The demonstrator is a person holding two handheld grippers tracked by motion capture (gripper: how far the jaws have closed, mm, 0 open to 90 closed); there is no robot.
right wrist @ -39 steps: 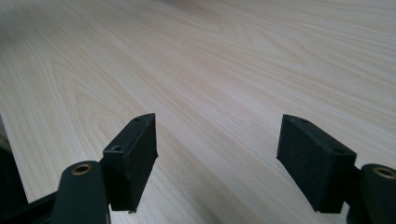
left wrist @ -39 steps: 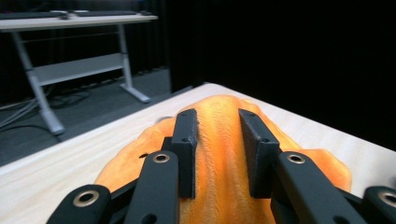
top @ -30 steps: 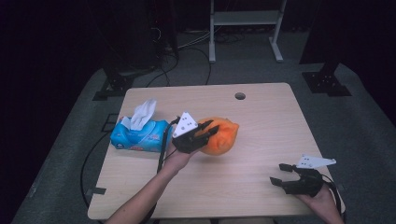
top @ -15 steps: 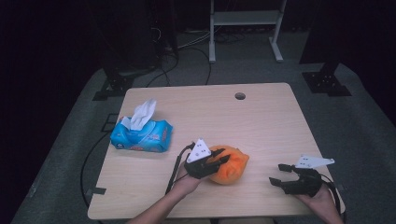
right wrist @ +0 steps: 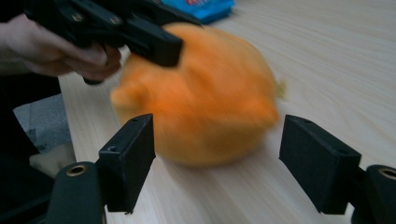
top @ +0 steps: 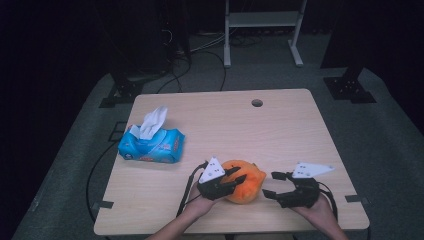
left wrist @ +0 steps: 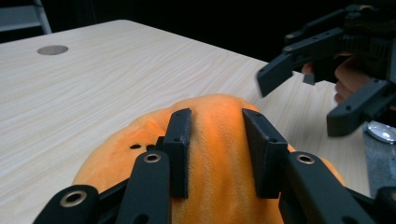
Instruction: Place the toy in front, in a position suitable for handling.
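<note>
I am pinching one orange plush toy point(left wrist: 219, 154) between my left gripper's point(left wrist: 215, 140) jaws; my right gripper point(right wrist: 219, 154) is gaping wide, one tissue pack point(top: 151, 145) lying beyond.

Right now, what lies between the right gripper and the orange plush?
Only bare tabletop in the high view, between right gripper and orange plush, pinched by the left gripper.
</note>
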